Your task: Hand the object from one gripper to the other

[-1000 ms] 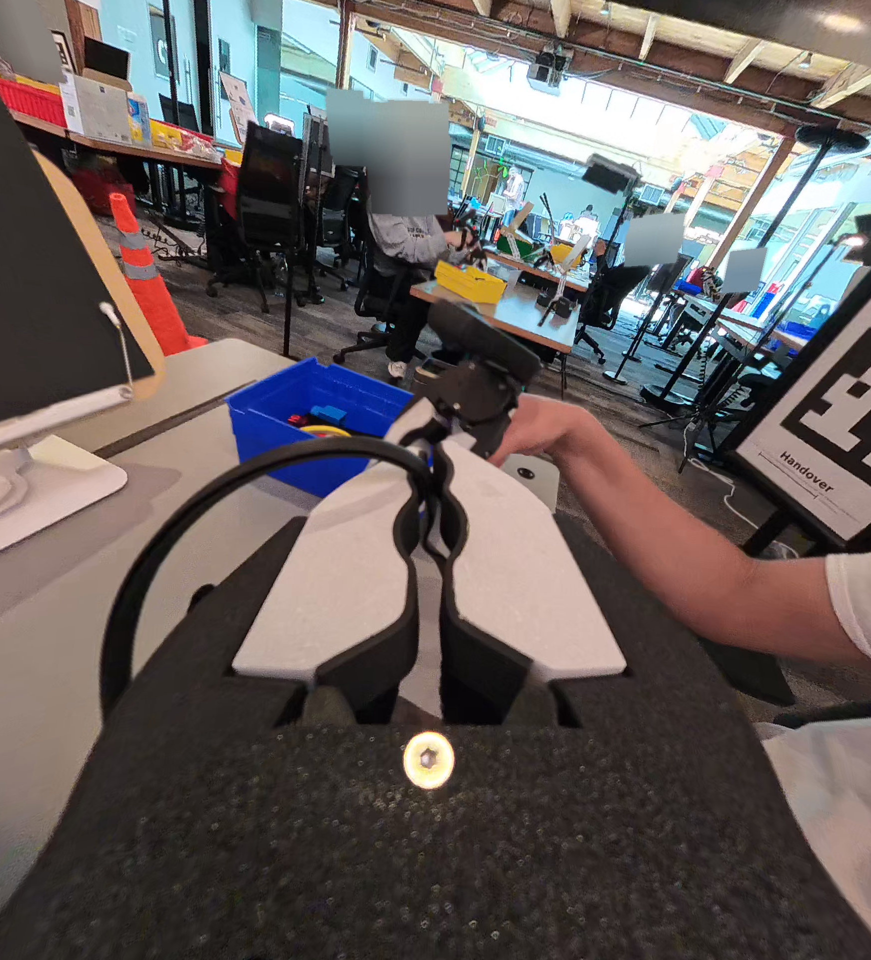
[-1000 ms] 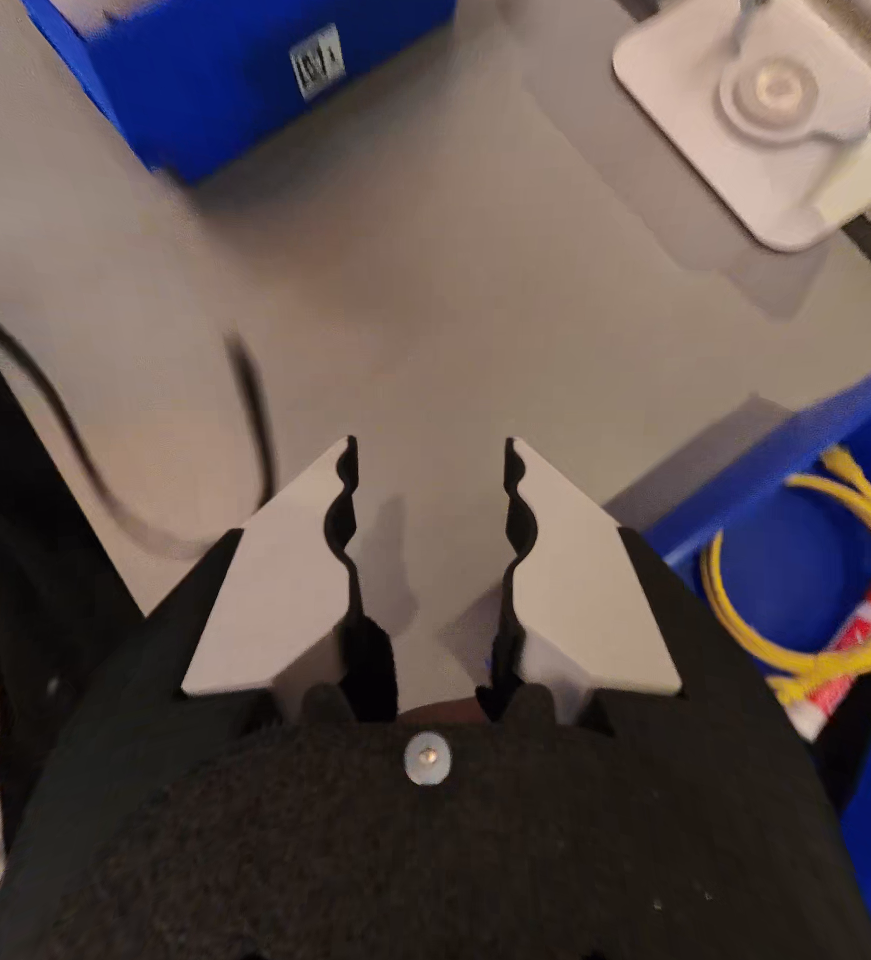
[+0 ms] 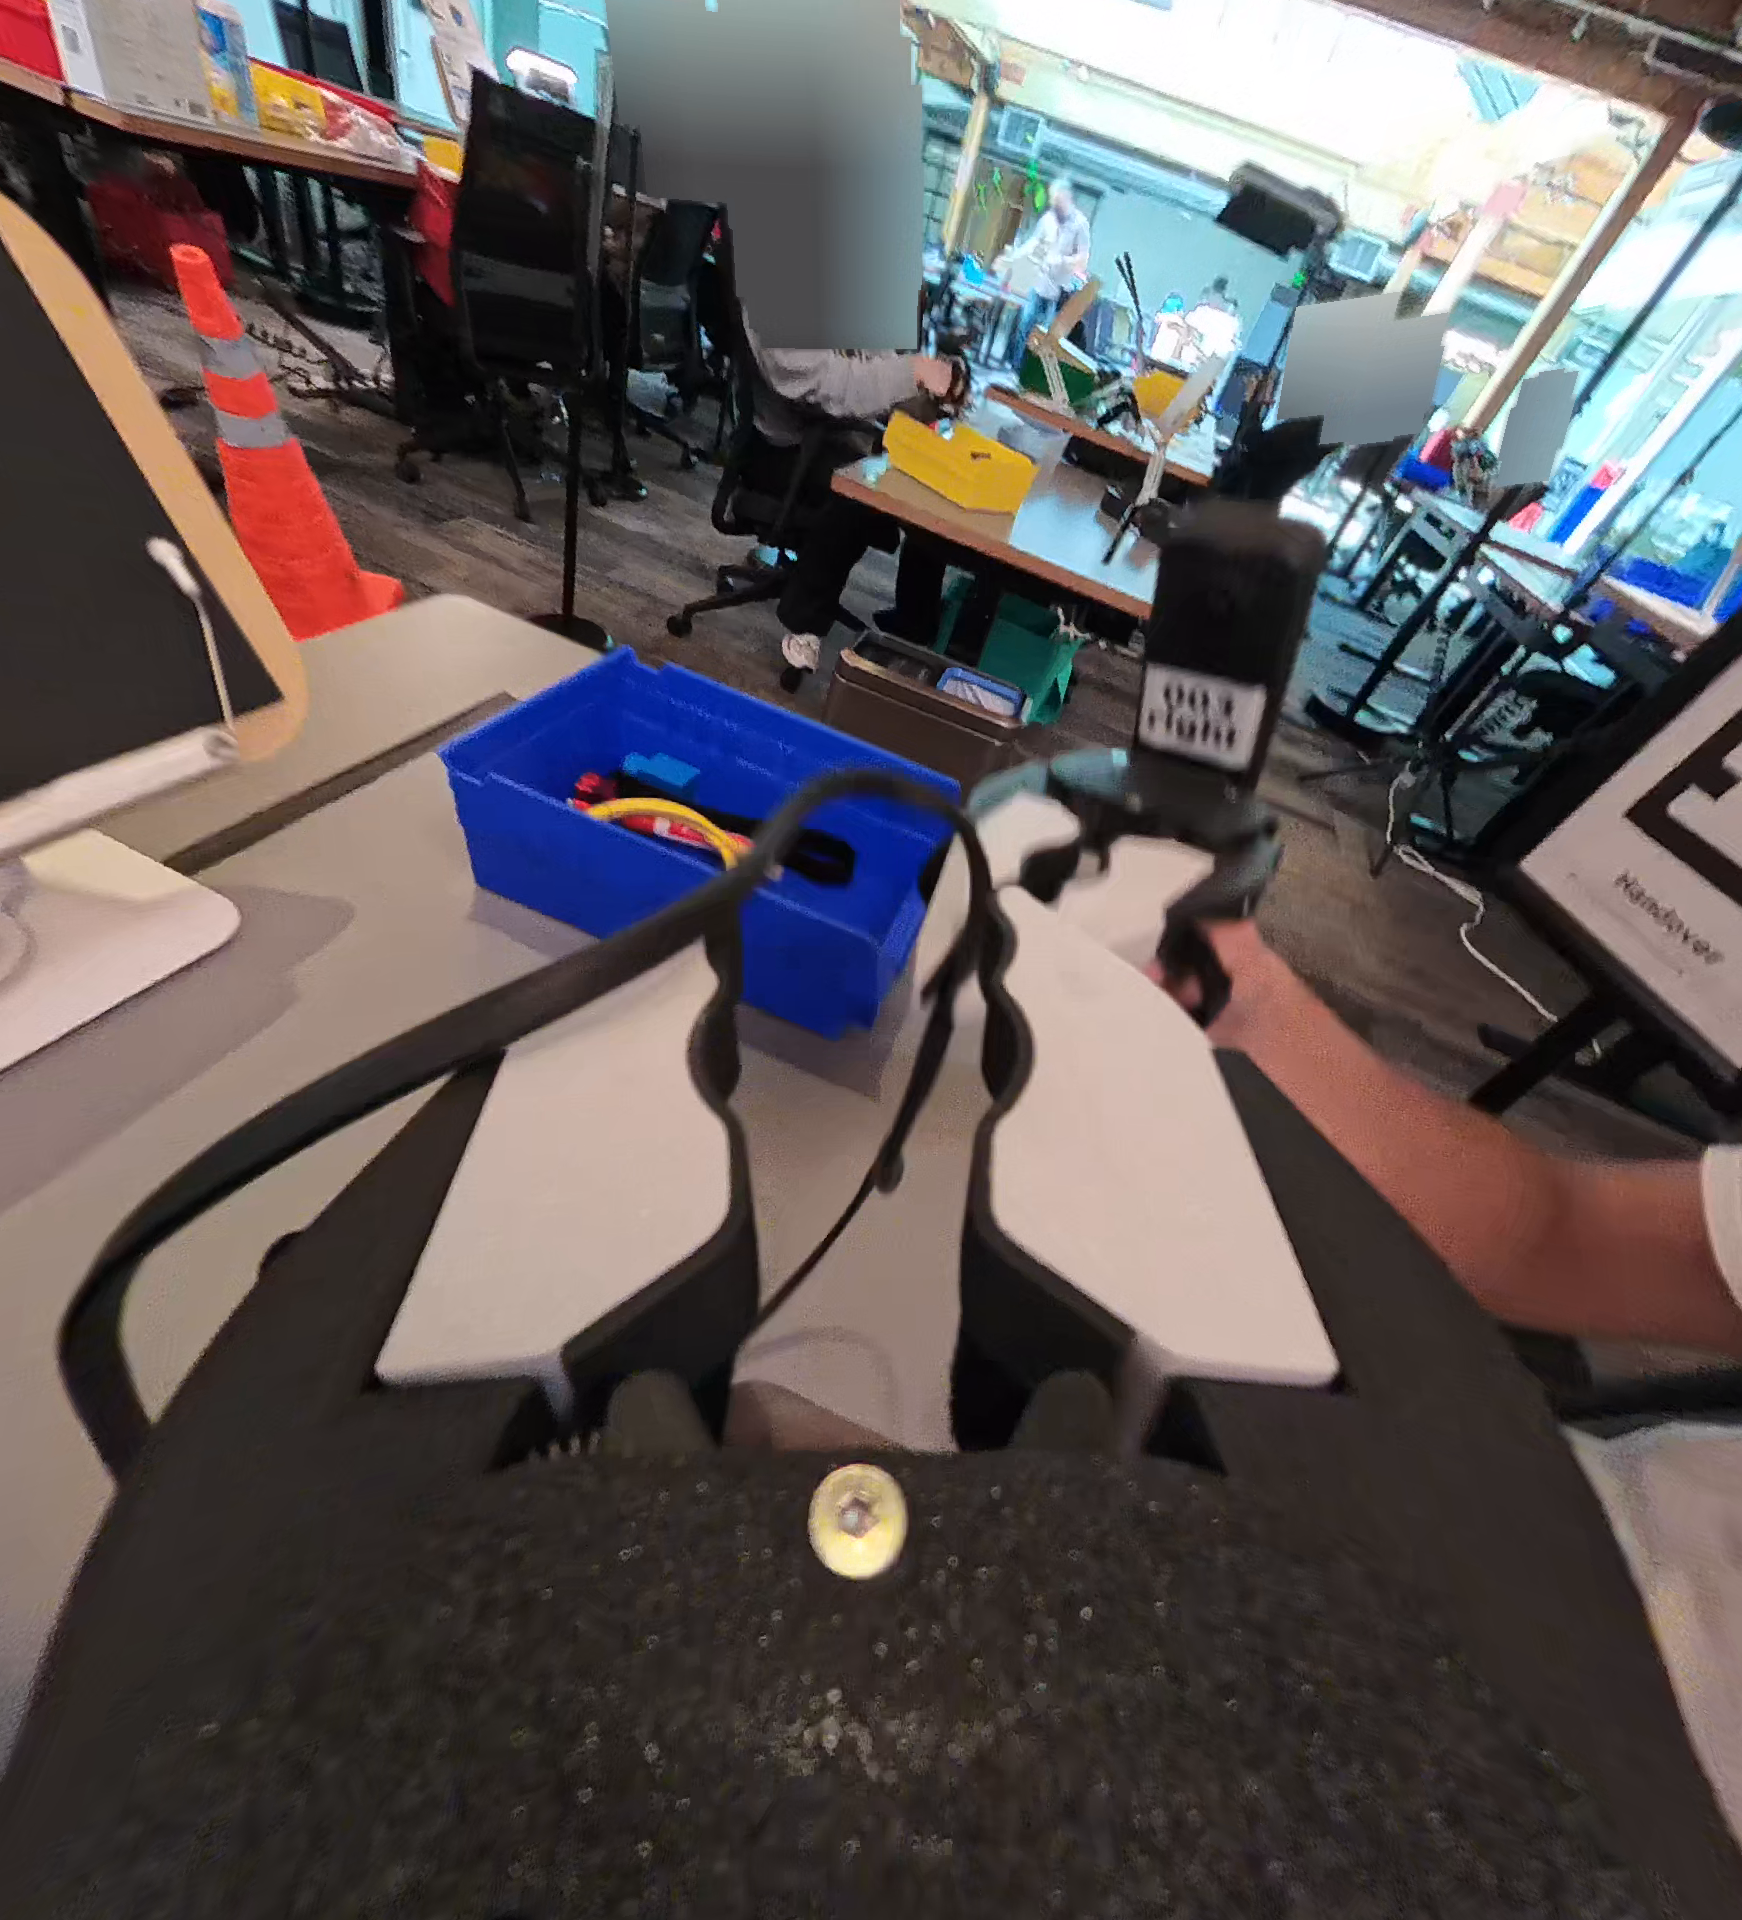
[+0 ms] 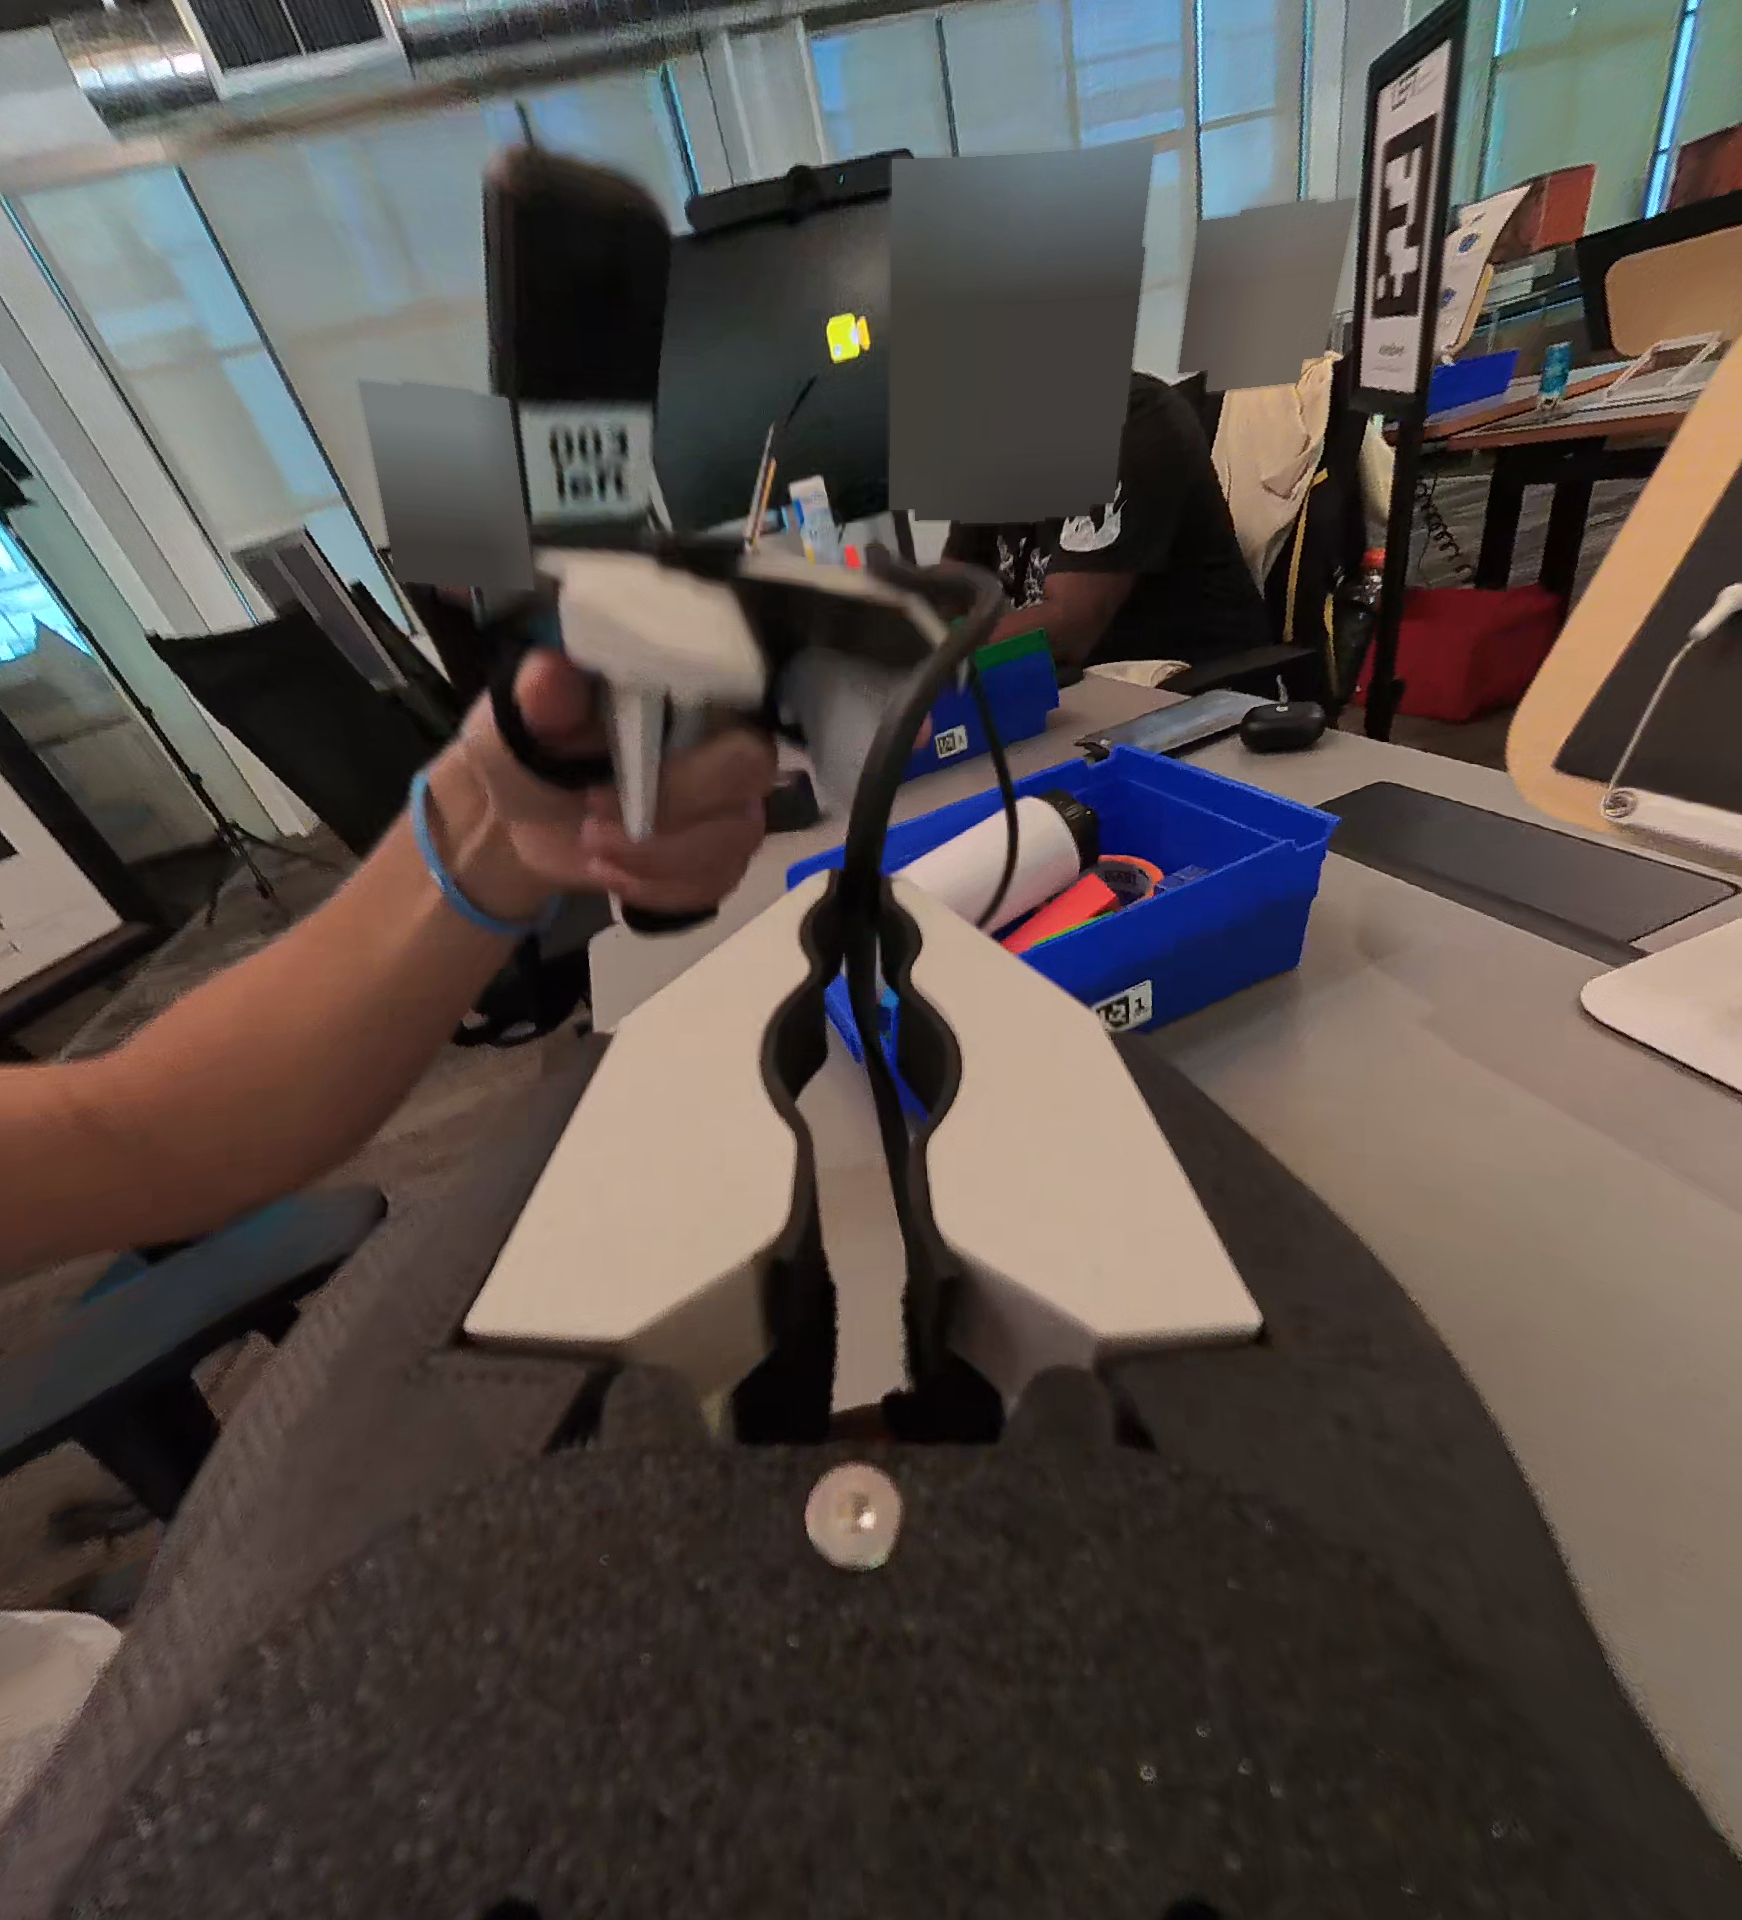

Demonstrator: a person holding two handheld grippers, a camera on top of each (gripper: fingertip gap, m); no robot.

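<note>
— While the right gripper has its fingers drawn narrow, what sits between them?

— Only the cable. The tips pinch that black cord, and its loose end trails back between the fingers toward the camera.

— And the left gripper?

— Its fingers stand wide apart. The cable arches over the tips and drops through the gap, but neither finger presses on it. In the right wrist view it is blurred, gripped by the left hand, with the cord curving up to its tip.

— Where is the cable, then?

— In the air between the two grippers, above the tabletop near its edge, in front of a blue bin. No part of it visibly touches the surface.

— Anything else on the tabletop?

— A second bin, holding a white bottle.
</note>
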